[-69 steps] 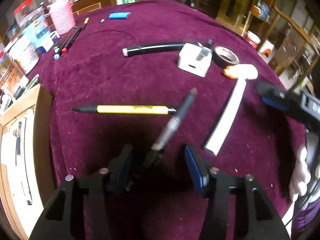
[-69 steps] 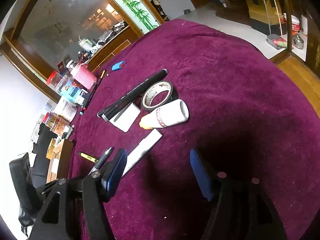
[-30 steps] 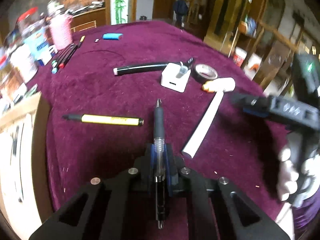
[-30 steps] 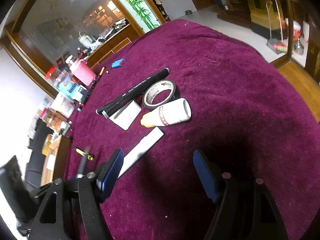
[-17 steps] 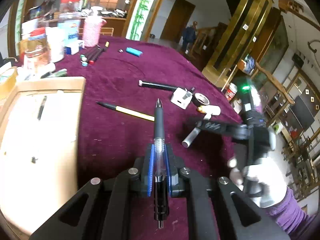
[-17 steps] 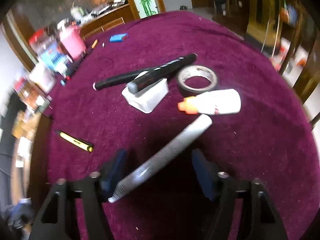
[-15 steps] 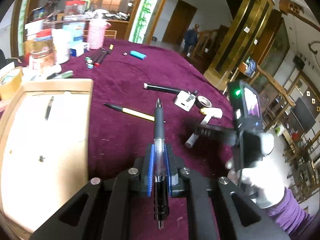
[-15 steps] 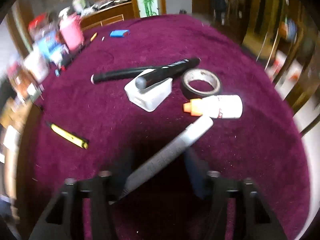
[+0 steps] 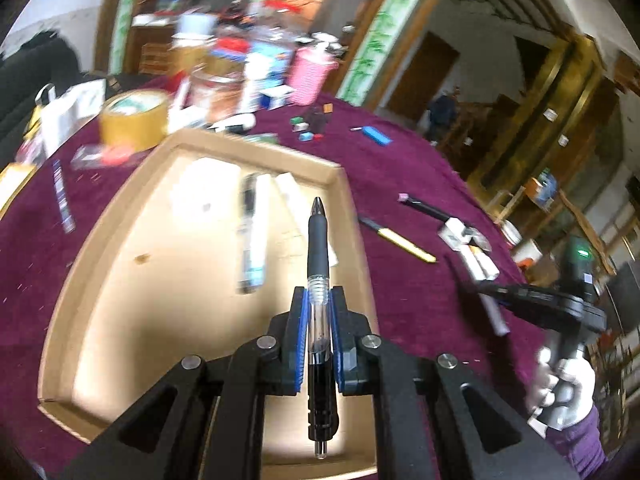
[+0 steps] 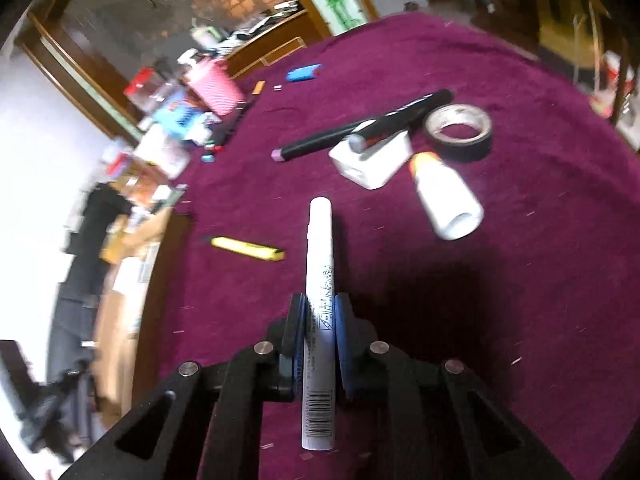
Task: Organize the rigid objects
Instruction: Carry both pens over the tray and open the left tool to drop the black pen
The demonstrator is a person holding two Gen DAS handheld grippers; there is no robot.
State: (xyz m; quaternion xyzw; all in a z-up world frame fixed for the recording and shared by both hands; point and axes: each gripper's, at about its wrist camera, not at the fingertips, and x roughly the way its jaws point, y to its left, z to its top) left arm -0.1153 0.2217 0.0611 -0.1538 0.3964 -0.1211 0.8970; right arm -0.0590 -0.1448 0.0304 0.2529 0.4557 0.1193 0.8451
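Note:
My left gripper point(image 9: 319, 336) is shut on a black gel pen point(image 9: 318, 248) and holds it above the right side of a shallow cardboard tray point(image 9: 100, 240), which has a marker point(image 9: 251, 232) lying in it. My right gripper point(image 10: 319, 336) is shut on a white marker point(image 10: 318, 280) and holds it above the purple cloth. It also shows in the left wrist view point(image 9: 560, 304) at the right. A yellow pen point(image 10: 248, 249), a white glue bottle point(image 10: 446, 196), a tape roll point(image 10: 460, 126), a white block point(image 10: 372, 158) and a black marker point(image 10: 332, 138) lie on the cloth.
A pink cup point(image 9: 310, 76), jars, boxes and a brown tape roll point(image 9: 132, 120) crowd the far left edge of the table. A blue lighter point(image 10: 304, 73) lies far back. The tray's edge point(image 10: 160, 240) shows at the left in the right wrist view.
My left gripper closed on the black pen, lifted it and swung left over the tray. My right gripper closed on the white marker and lifted it off the cloth.

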